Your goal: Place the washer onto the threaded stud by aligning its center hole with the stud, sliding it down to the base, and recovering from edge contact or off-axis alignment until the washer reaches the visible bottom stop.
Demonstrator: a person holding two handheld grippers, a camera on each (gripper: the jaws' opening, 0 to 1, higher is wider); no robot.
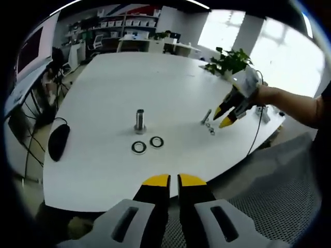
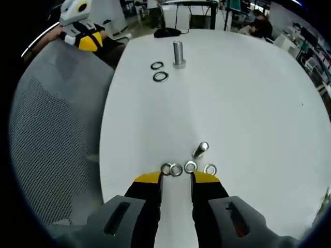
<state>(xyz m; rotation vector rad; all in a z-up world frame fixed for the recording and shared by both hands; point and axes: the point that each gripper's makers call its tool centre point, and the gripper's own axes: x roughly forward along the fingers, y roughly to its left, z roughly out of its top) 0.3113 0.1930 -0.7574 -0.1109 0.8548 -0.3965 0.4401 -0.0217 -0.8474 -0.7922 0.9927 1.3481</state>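
Steel washers (image 2: 176, 169) are lying in a short row on the white table (image 2: 248, 93) just ahead of the right gripper (image 2: 177, 179), whose yellow-tipped jaws are standing apart with nothing between them, beside a small leaning stud (image 2: 200, 150). Farther off, an upright threaded stud (image 1: 139, 120) is standing with two dark-ringed washers (image 1: 147, 144) near its base. Over the table's near edge, the left gripper (image 1: 174, 180) is hovering with jaws nearly together, empty.

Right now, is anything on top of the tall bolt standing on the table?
No. The tall bolt has a bare top; two washers lie flat on the table beside it. Its underside is hidden.
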